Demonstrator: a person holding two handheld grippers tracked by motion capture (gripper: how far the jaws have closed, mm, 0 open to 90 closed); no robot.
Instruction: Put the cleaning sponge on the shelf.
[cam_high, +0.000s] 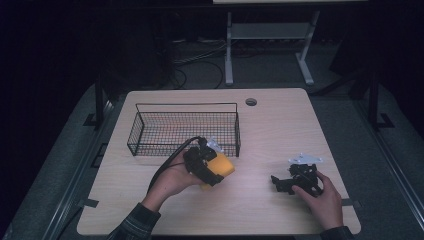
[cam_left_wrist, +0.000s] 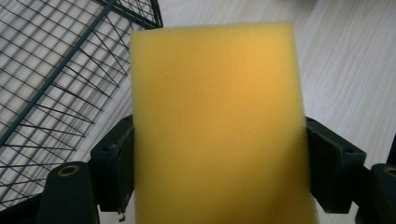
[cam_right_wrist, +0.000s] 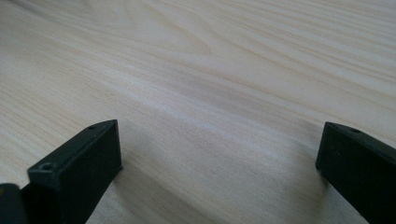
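A yellow sponge block stands between the two black jaws of my left gripper, whose pads press on its two sides. In the high view the left gripper holds the sponge just above the table, in front of the black wire basket. A hand and a plaid sleeve carry it. My right gripper rests low over the wooden table at the right, held by the other hand. Its jaws stand wide apart in the right gripper view with only bare wood between them.
The wire basket's near wall is close at the left of the sponge. A round cable hole sits near the table's far edge. Beyond the table stand a white frame's legs and floor cables.
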